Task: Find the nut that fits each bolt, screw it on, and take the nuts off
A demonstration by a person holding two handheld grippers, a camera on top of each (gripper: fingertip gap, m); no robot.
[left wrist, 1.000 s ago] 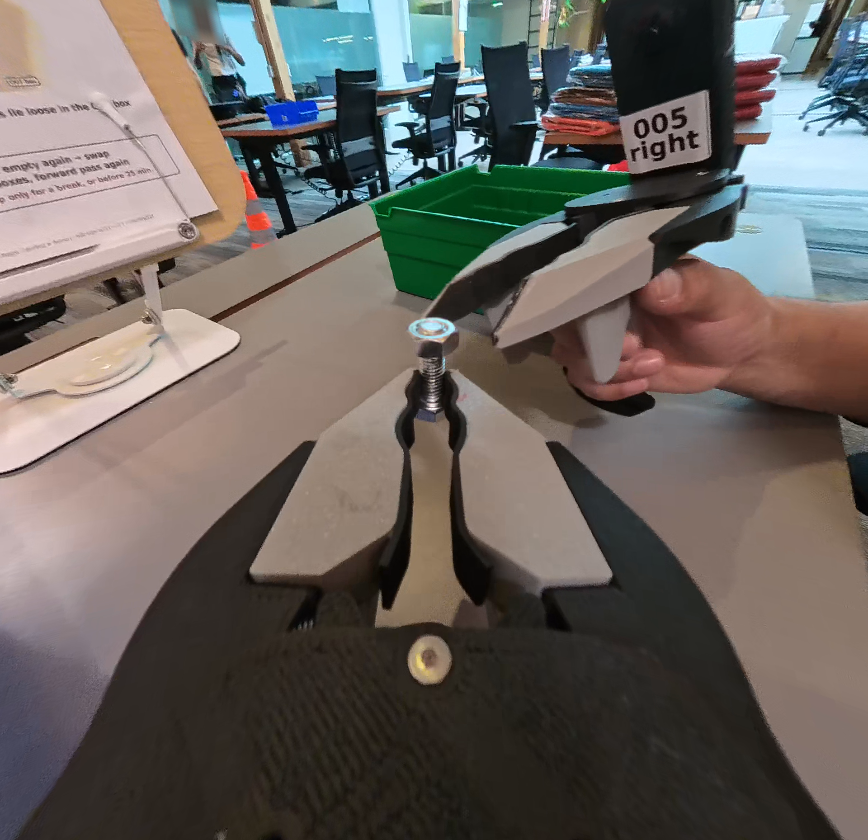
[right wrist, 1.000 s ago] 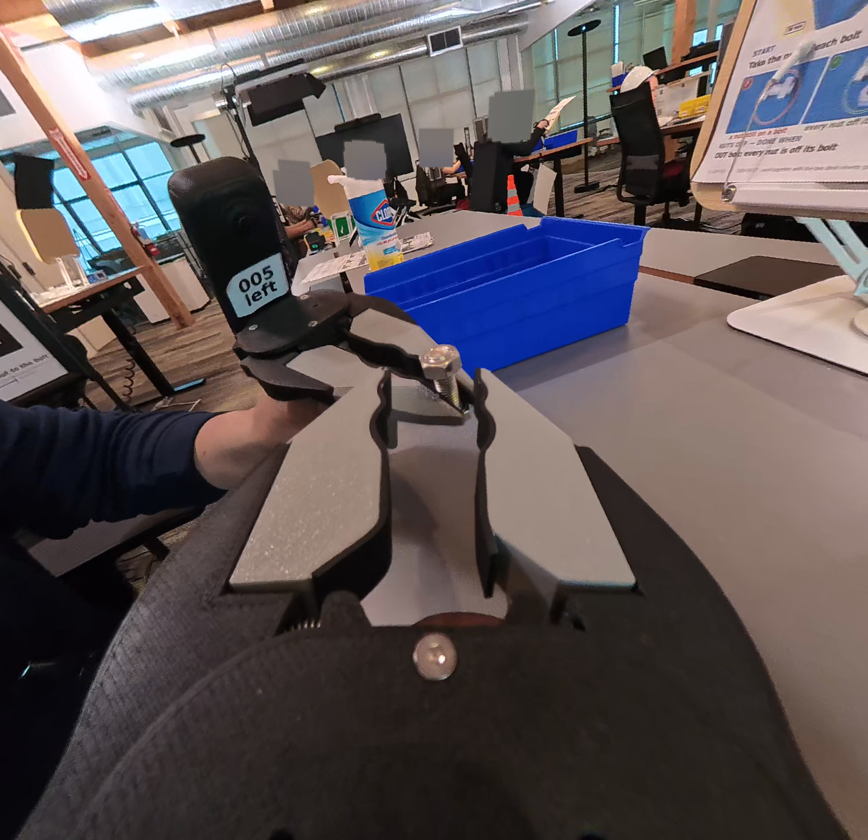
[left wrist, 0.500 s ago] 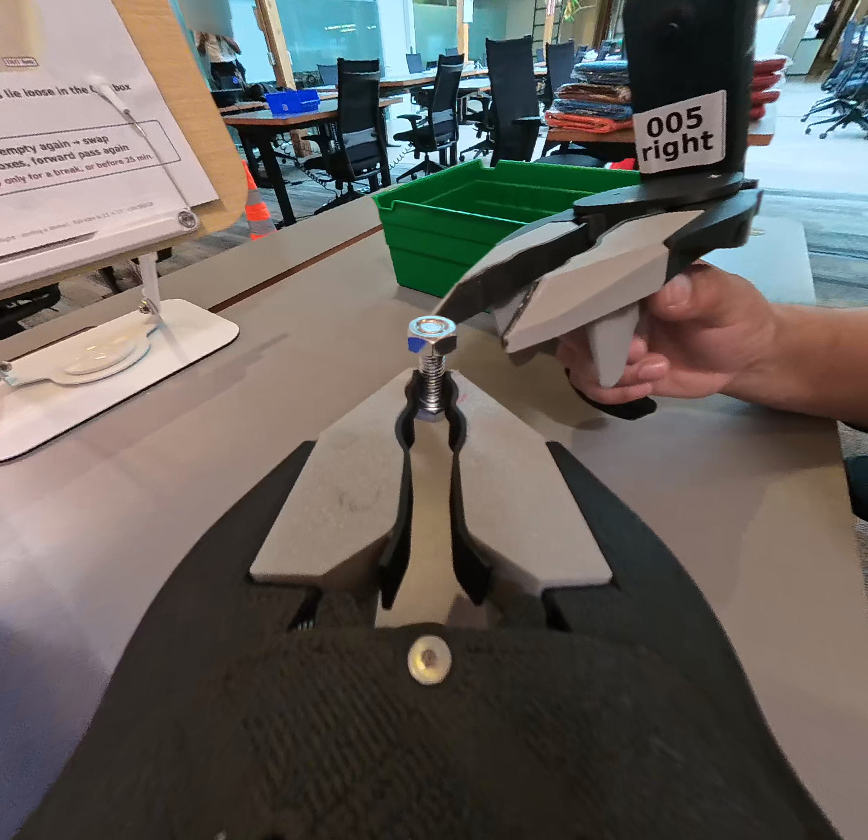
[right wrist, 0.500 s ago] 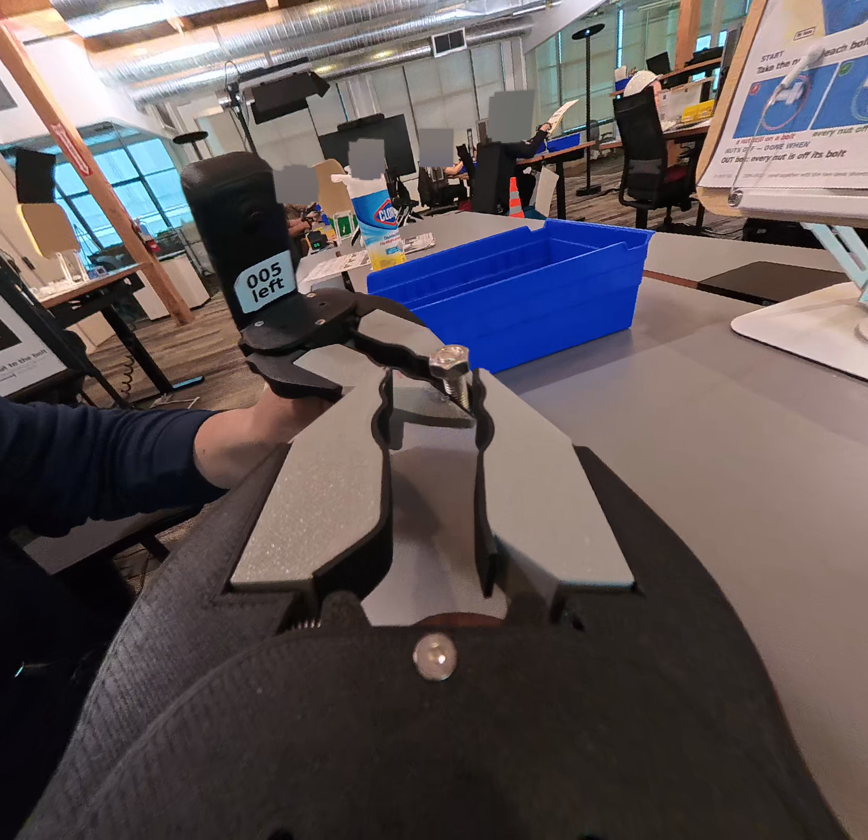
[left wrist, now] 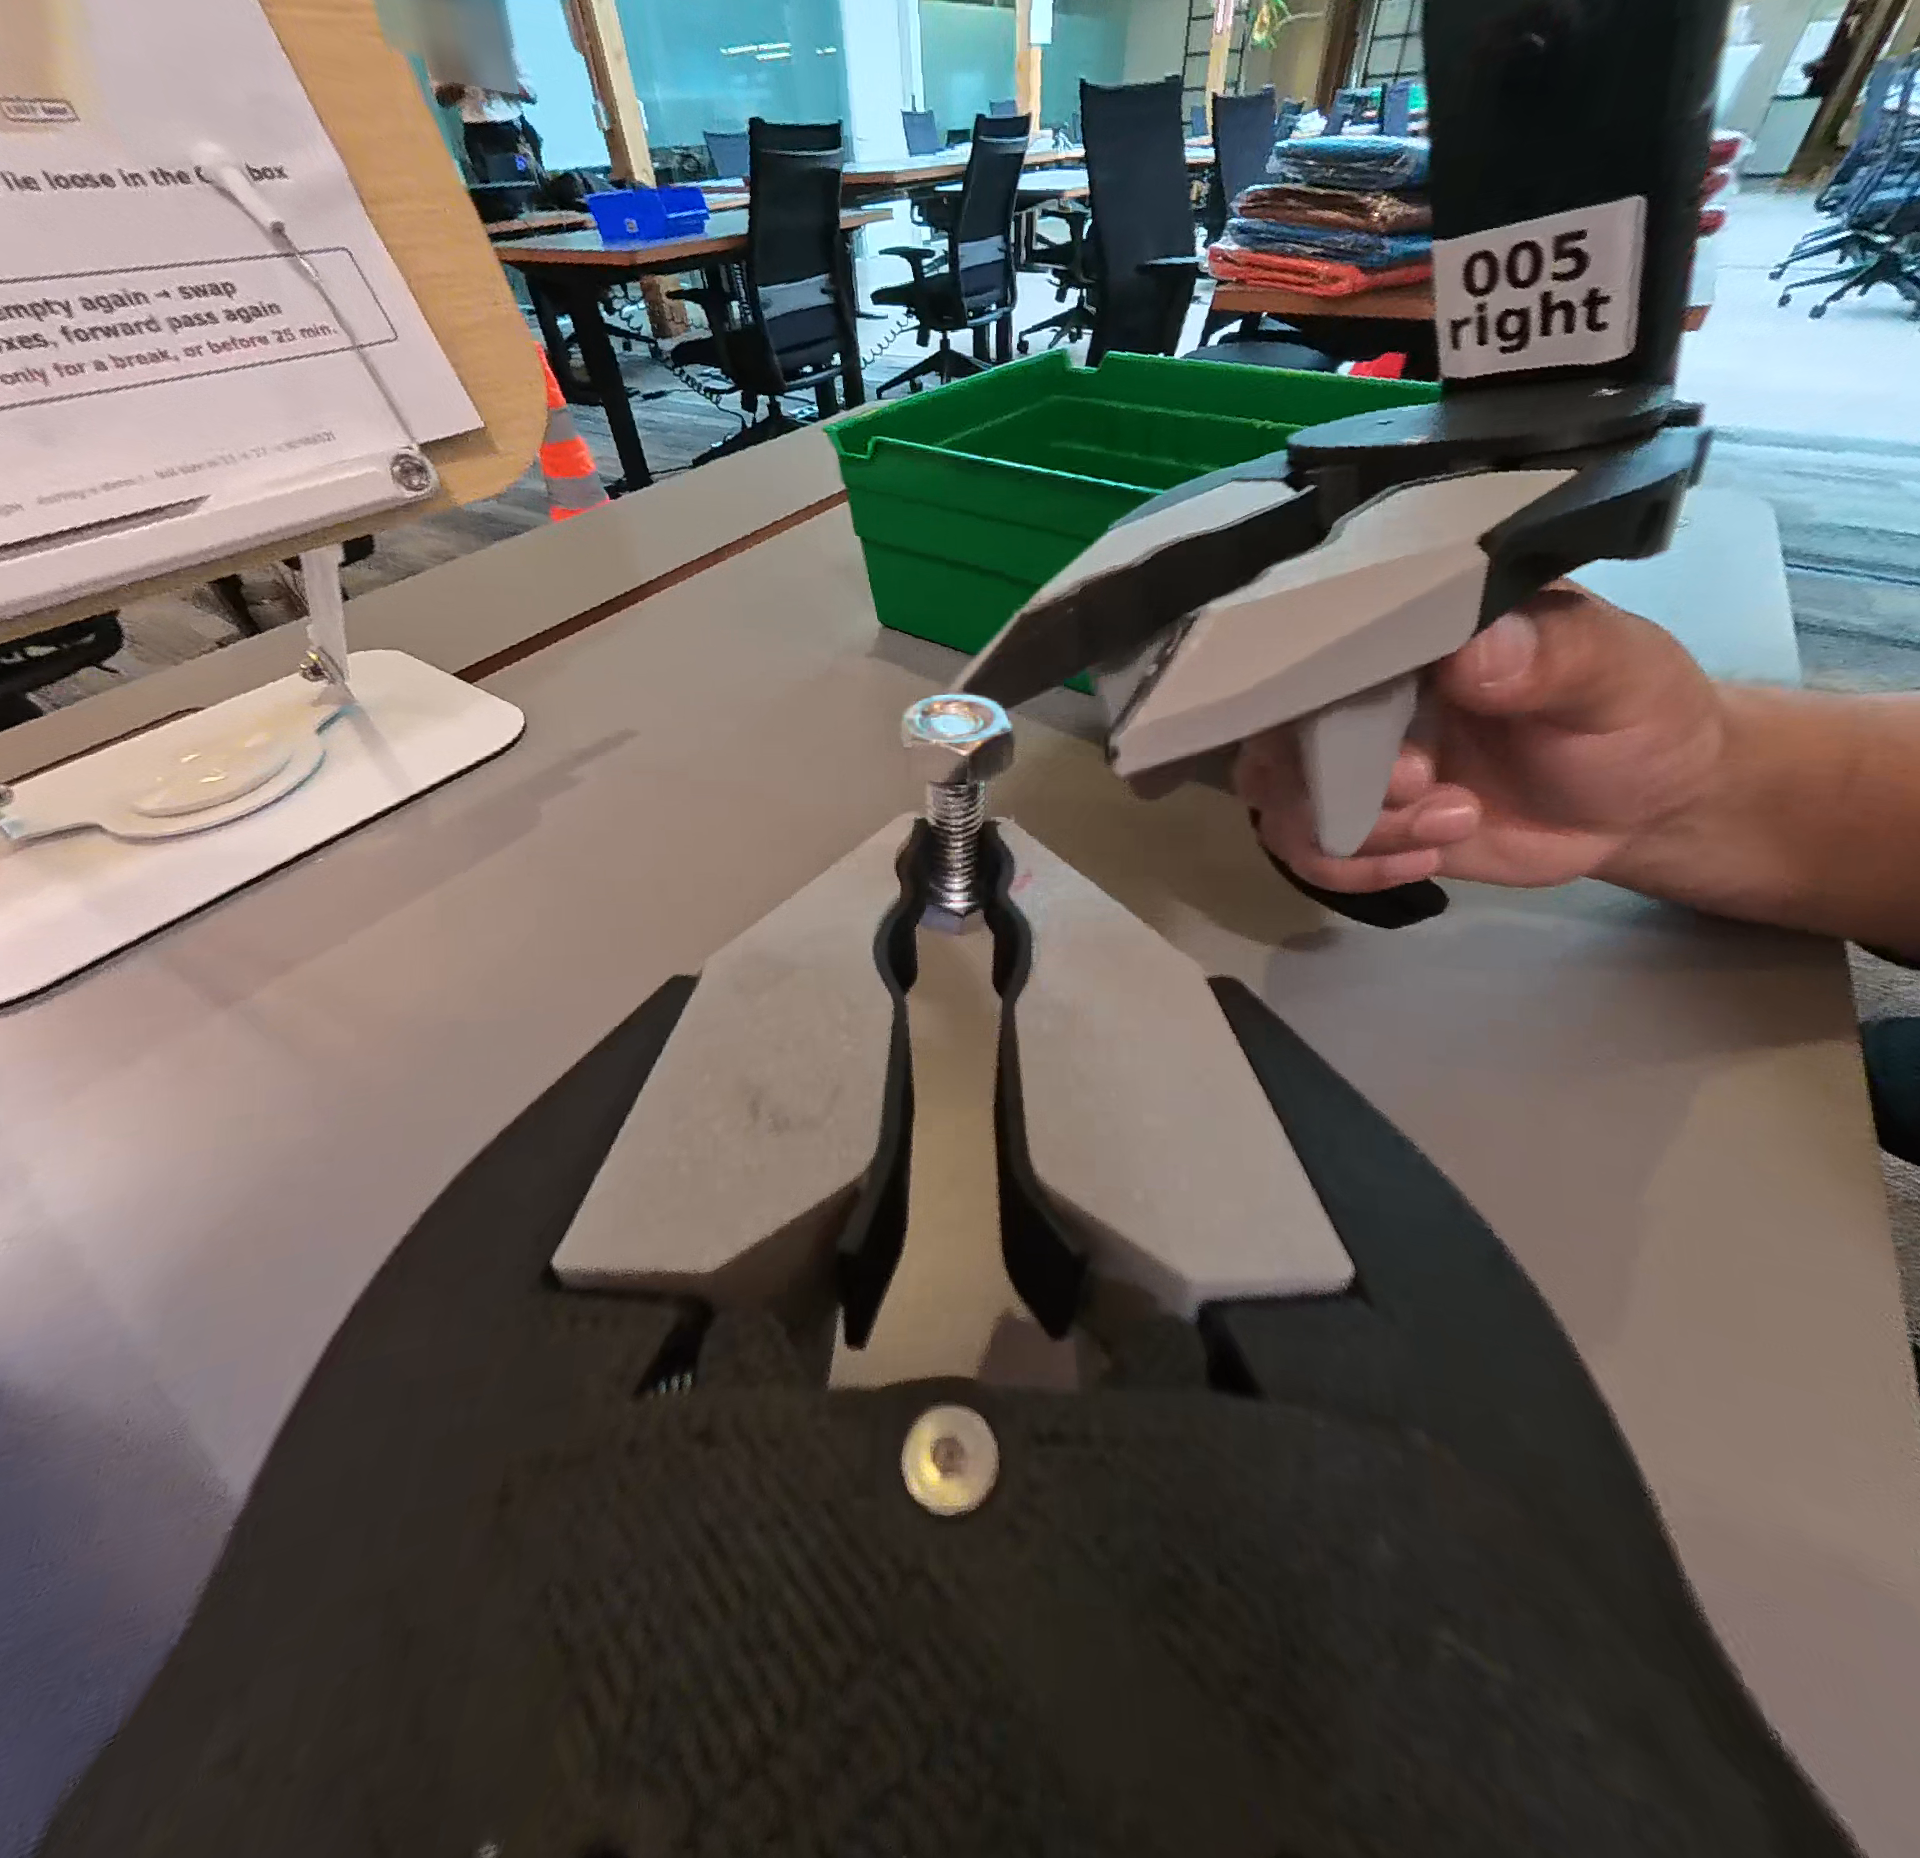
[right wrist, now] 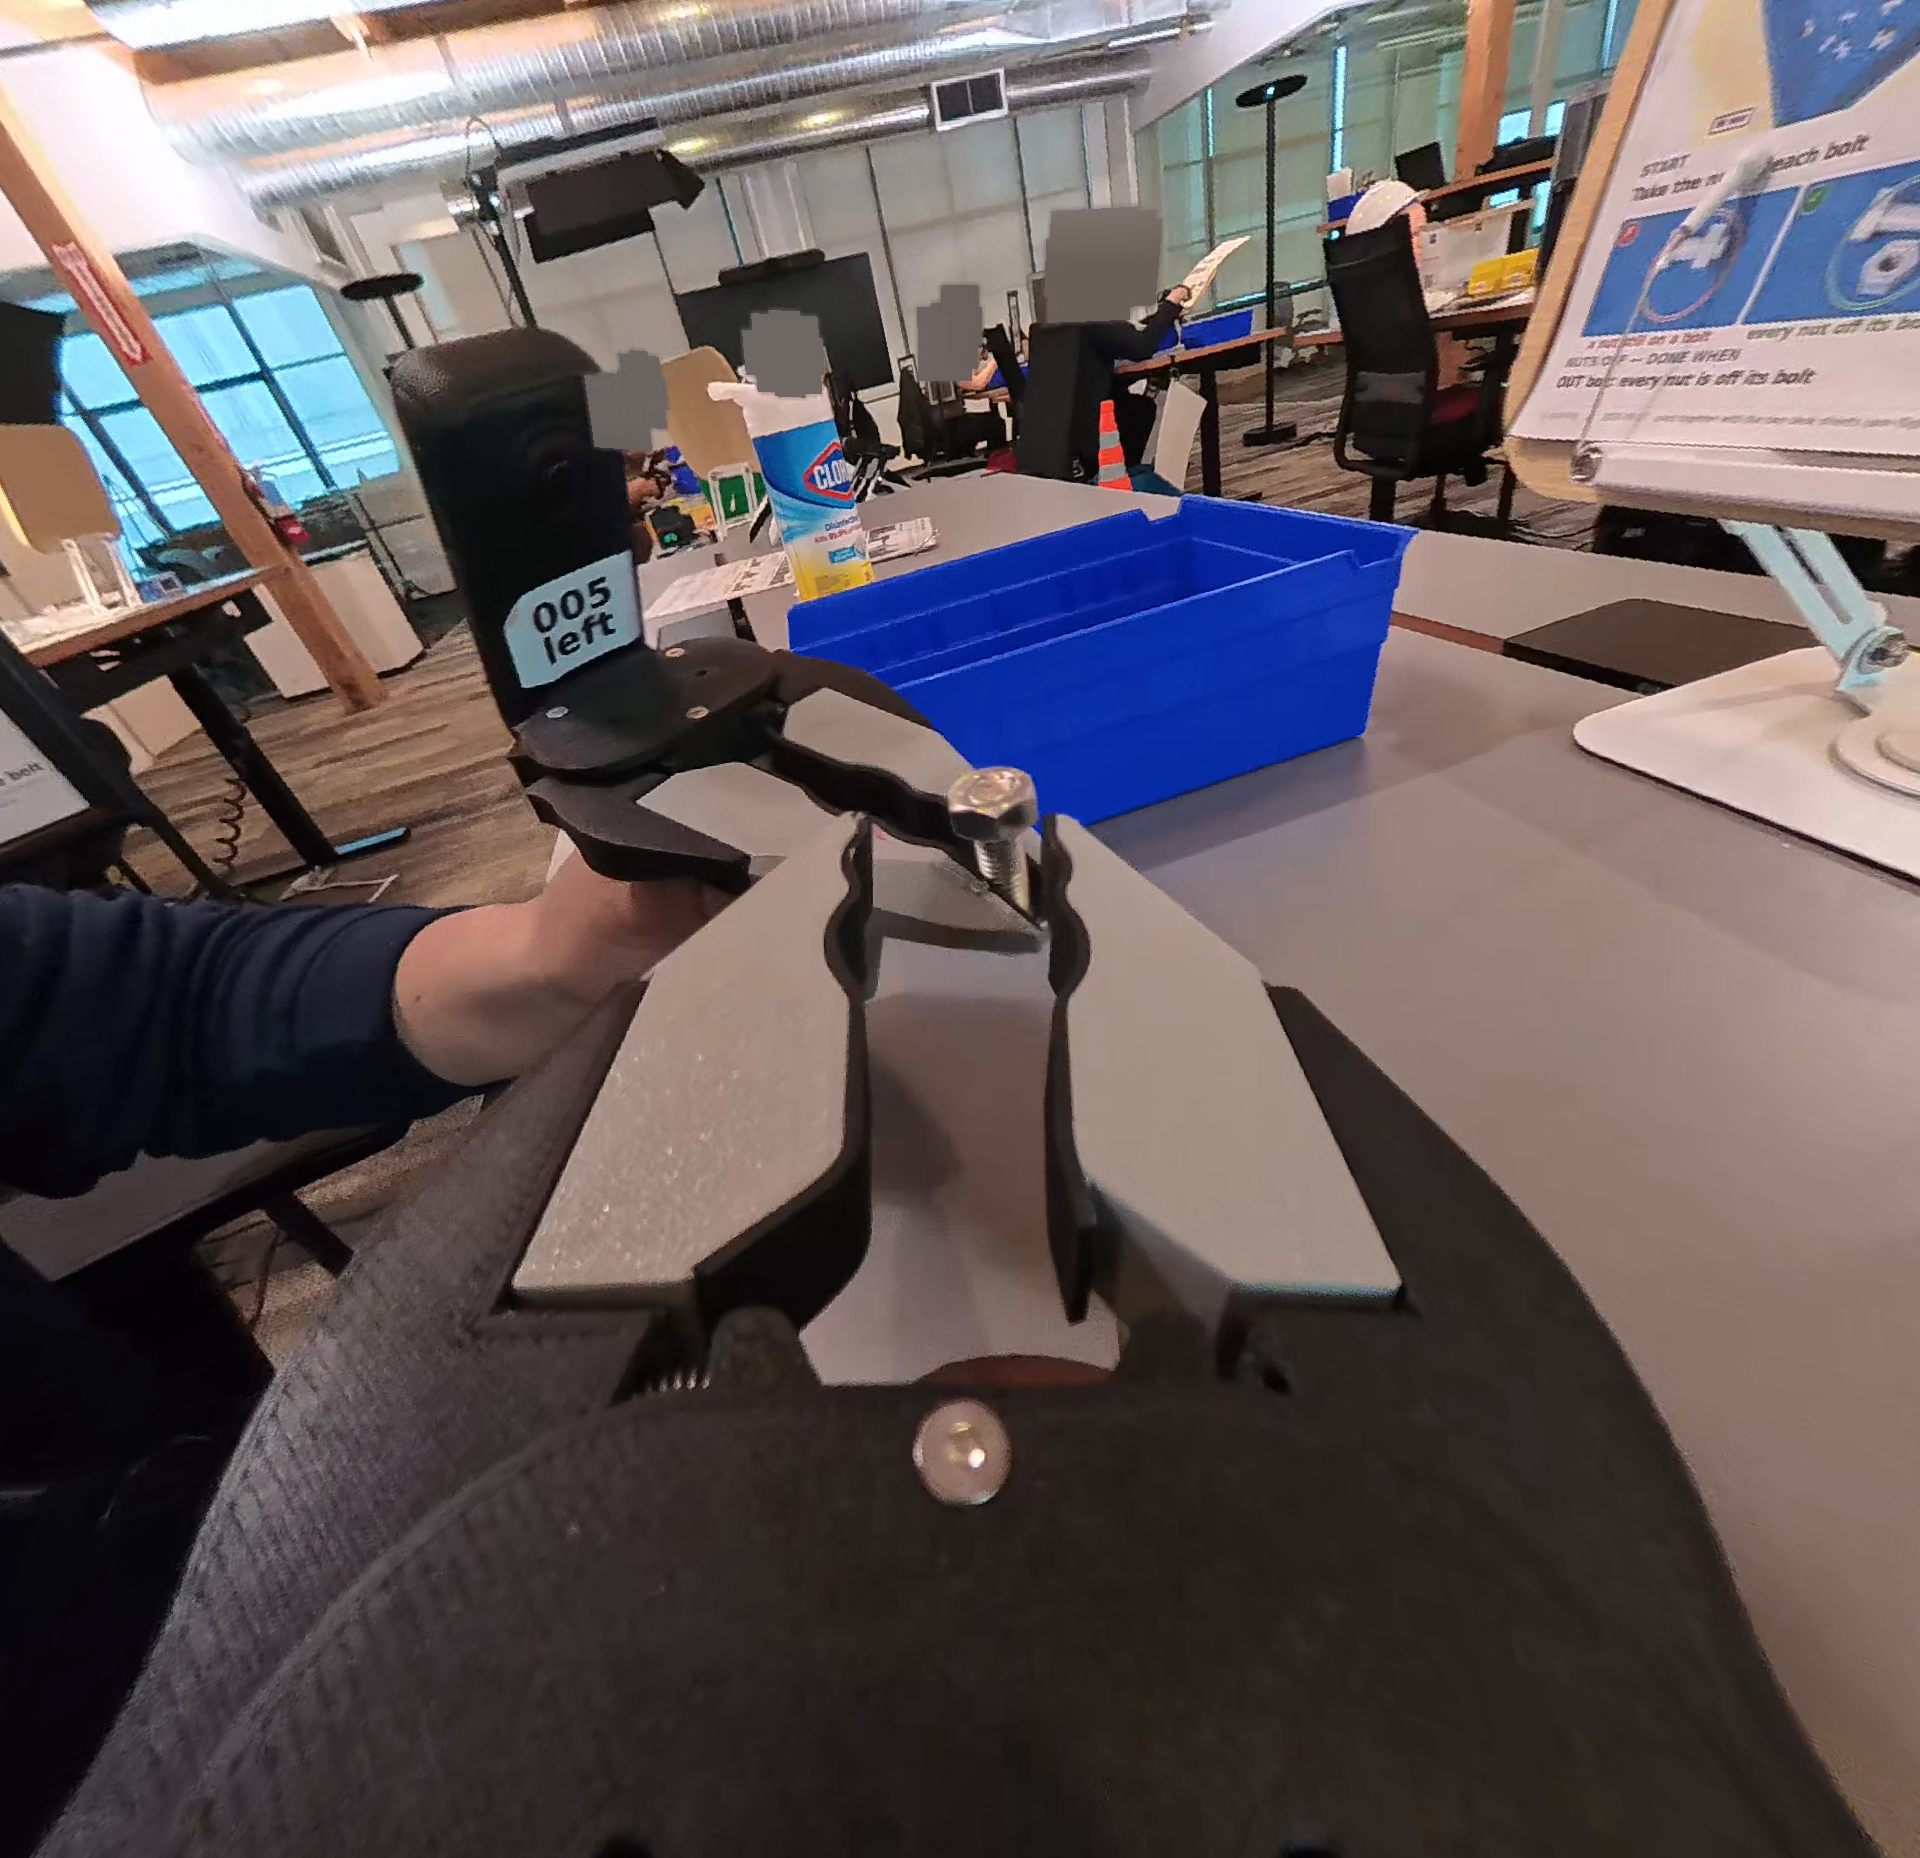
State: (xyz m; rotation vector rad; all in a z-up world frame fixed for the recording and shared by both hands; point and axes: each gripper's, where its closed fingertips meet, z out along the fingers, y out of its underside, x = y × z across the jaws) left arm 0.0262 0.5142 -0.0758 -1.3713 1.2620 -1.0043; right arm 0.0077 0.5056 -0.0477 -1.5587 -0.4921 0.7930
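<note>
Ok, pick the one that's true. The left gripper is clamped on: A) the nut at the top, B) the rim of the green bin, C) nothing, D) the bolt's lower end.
D: the left gripper is shut on the bolt low down, with the nut free above it.

Bolt (left wrist: 953, 852) head hidden between claw tips

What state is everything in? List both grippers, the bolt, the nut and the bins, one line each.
Left gripper: fingers shut on the silver threaded steel bolt's lower end.
Silver threaded steel bolt: upright, held.
Silver hexagonal nut: threaded on the bolt's top end.
Right gripper: fingers open, tips beside the nut.
Green plastic bin: upright, nothing visible inside.
Blue plastic bin: upright, nothing visible inside.
</note>
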